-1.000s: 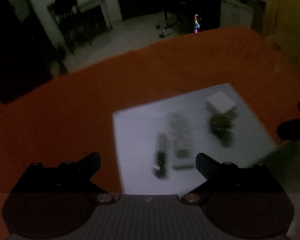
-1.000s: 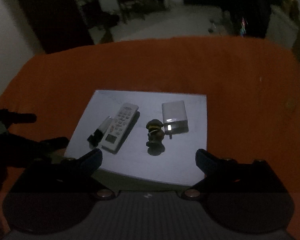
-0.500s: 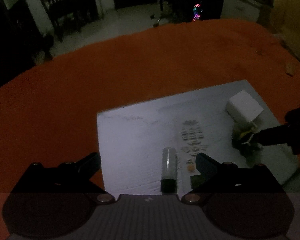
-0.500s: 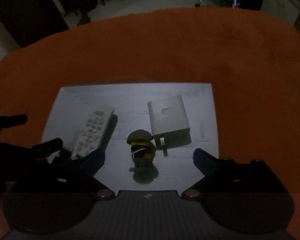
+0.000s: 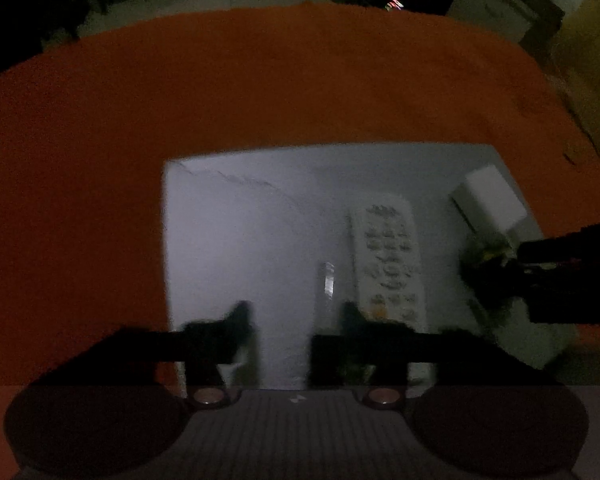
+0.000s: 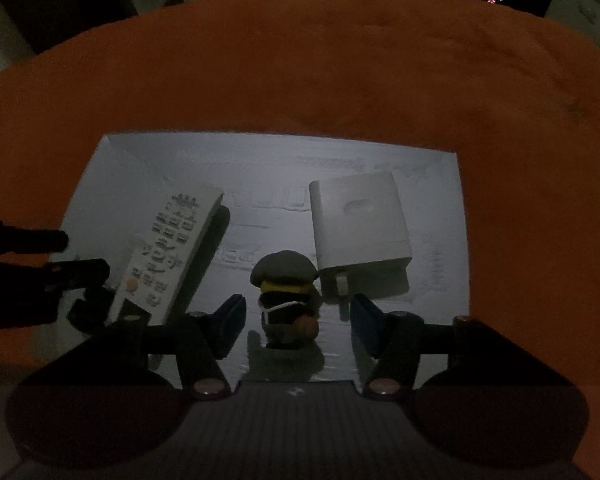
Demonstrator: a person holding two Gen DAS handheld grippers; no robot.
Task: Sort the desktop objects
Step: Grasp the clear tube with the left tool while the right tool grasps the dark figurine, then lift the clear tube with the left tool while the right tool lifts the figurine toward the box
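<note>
Closing around a small dark-capped toy figurine (image 6: 286,298) on the white sheet (image 6: 260,168), the right hand-held gripper (image 6: 298,322) hasn't pinched it, while the left hand-held gripper (image 5: 292,332) narrows around a blurred clear tube (image 5: 329,284).

Matt orange cloth (image 6: 340,80) under a smooth white sheet (image 6: 260,160); plastic remote (image 6: 168,248).

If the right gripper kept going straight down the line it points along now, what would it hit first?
Most likely the small figurine. It stands on the white sheet between the closing jaws of the right gripper, whose pads look just clear of it. The white charger lies beyond; depth is hard to judge.
</note>
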